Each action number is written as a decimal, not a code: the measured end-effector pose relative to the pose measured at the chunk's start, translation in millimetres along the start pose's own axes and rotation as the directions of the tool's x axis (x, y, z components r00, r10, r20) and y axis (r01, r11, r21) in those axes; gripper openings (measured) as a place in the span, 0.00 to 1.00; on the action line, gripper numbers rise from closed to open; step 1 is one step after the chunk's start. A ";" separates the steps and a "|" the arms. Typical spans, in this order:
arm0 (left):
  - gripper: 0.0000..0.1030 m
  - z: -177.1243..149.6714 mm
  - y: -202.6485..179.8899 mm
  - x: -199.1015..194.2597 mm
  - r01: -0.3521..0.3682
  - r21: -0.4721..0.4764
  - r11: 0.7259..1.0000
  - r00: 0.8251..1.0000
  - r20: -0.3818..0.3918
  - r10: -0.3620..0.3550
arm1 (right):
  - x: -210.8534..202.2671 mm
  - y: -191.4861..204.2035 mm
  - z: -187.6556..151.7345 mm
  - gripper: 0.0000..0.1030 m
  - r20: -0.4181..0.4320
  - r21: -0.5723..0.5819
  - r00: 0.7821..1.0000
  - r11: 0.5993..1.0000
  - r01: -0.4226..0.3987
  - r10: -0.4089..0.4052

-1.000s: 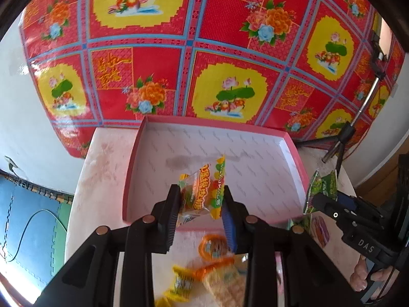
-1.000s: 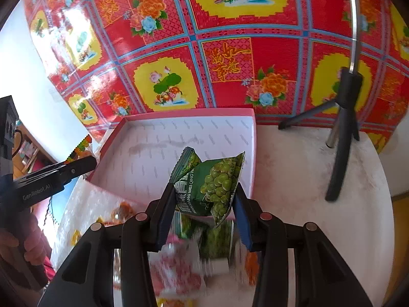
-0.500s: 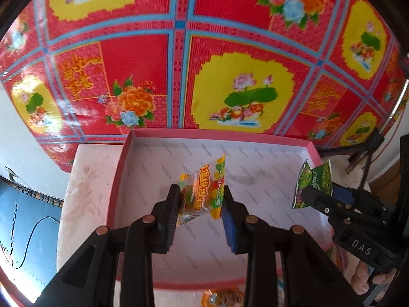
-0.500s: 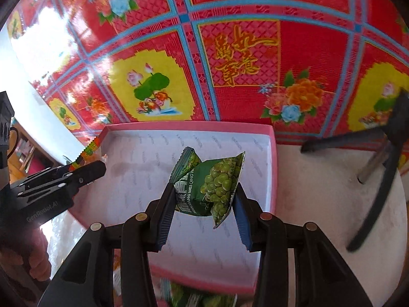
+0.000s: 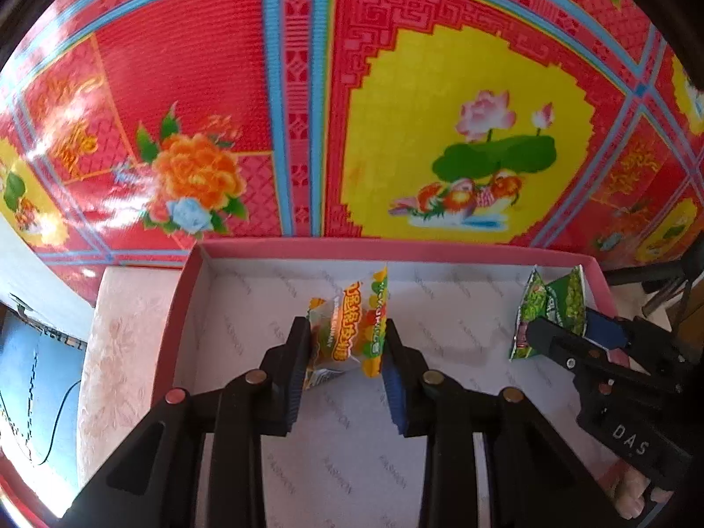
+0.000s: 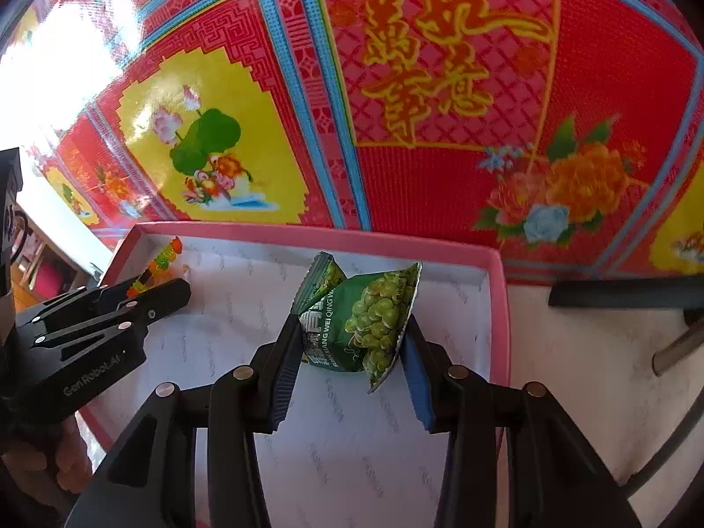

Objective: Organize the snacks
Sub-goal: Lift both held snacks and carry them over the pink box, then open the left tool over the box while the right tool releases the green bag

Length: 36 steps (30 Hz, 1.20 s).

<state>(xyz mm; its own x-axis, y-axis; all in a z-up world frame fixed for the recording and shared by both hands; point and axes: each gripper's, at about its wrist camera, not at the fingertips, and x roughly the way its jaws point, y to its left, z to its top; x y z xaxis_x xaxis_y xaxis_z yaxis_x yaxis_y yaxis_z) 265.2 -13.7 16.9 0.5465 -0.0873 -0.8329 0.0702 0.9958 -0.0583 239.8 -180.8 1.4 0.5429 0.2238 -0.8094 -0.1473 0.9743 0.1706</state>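
Observation:
My left gripper [image 5: 343,343] is shut on a yellow and orange candy packet [image 5: 352,330], held above the floor of the pink tray [image 5: 185,290] toward its left side. My right gripper [image 6: 352,343] is shut on a green pea snack packet [image 6: 365,321], held over the same tray [image 6: 497,308] near its right wall. Each gripper shows in the other's view: the right gripper [image 5: 567,334] with the green packet [image 5: 554,303] at the tray's right, the left gripper [image 6: 176,290] with the candy packet [image 6: 163,259] at its left.
The tray sits on a pale marbled tabletop [image 5: 119,343]. A red, yellow and blue patterned sheet [image 5: 396,110] hangs right behind the tray. Black tripod legs [image 6: 625,295] stand on the table to the right. A blue floor mat [image 5: 31,387] lies at the left.
Both grippers have moved forward from the table's front over the tray, each still holding its packet. The loose snacks at the front have dropped out of view.

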 end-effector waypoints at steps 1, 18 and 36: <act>0.31 -0.7 -2.3 0.0 -0.002 0.001 1.000 1.000 0.003 0.002 | 1.8 1.0 1.5 0.43 0.001 0.000 1.000 1.000 -0.001 0.001; 0.33 -7.6 -11.2 13.4 -0.039 -0.012 0.999 0.999 -0.016 0.038 | 21.6 5.4 3.6 0.46 0.020 -0.050 0.996 0.995 0.089 -0.088; 0.52 -0.5 -9.2 22.8 -0.049 -0.029 0.998 0.998 -0.037 0.047 | 18.1 -10.5 9.9 0.49 0.018 -0.048 0.997 0.996 0.080 -0.080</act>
<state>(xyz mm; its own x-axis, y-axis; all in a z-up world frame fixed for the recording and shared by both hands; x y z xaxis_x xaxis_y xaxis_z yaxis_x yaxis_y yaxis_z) 276.6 -24.8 -1.8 0.5182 -0.0389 -0.8544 0.0190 0.9992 -0.0339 259.4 -186.7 -9.4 0.5680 0.1459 -0.8100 -0.1425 0.9867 0.0779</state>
